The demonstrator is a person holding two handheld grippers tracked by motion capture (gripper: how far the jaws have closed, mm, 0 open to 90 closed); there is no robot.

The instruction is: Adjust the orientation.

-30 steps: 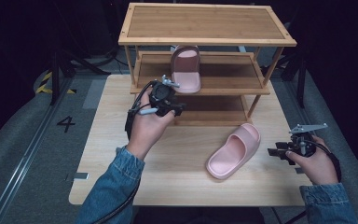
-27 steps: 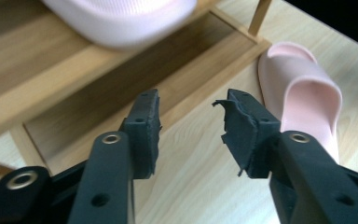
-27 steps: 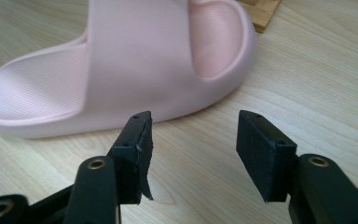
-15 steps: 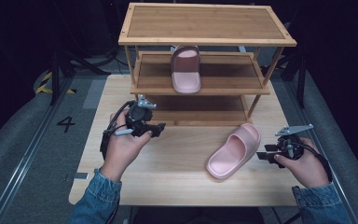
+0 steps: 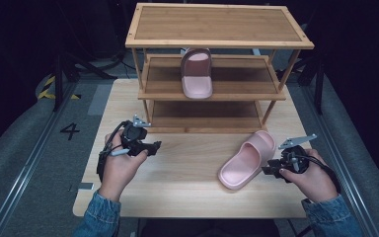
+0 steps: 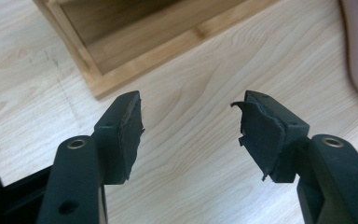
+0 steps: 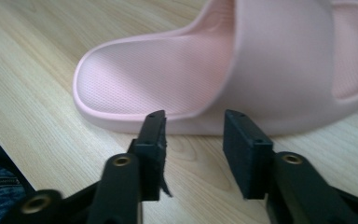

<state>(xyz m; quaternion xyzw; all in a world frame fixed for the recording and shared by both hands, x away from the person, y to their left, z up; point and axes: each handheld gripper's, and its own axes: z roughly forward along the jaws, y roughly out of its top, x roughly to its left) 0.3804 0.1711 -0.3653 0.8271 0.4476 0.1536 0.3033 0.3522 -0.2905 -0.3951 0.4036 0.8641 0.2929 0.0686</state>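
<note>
We take the work in hand to be getting the second pink slipper (image 5: 248, 160) up onto the rack (image 5: 212, 94) beside its twin, and the step now is the right tongs (image 5: 271, 170) closing in on that slipper's side.

Nearest to us, in the right gripper view, the slipper (image 7: 242, 70) lies flat on the table (image 7: 42, 84), strap up, its long edge just ahead of the jaw tips. These jaws have just been closing, yet they stand partly open with bare wood between them; they press on nothing. To do this well, we would slide the tongs forward until the pads can bite the sole's rim or the strap, and close only once the foam sits squarely between them, since the slipper looks soft and could squirm out of a shallow pinch.

Across the table (image 5: 187, 168), the left tongs (image 5: 150, 147) hover near the rack's foot. In the left gripper view the jaws have just been opening and now stand wide apart over the table (image 6: 191, 93), holding nothing, with the corner of the rack's bottom shelf (image 6: 121, 51) beyond them.

Farthest off, the other slipper (image 5: 196, 74) rests on the middle shelf (image 5: 246, 79), with room beside it.
</note>
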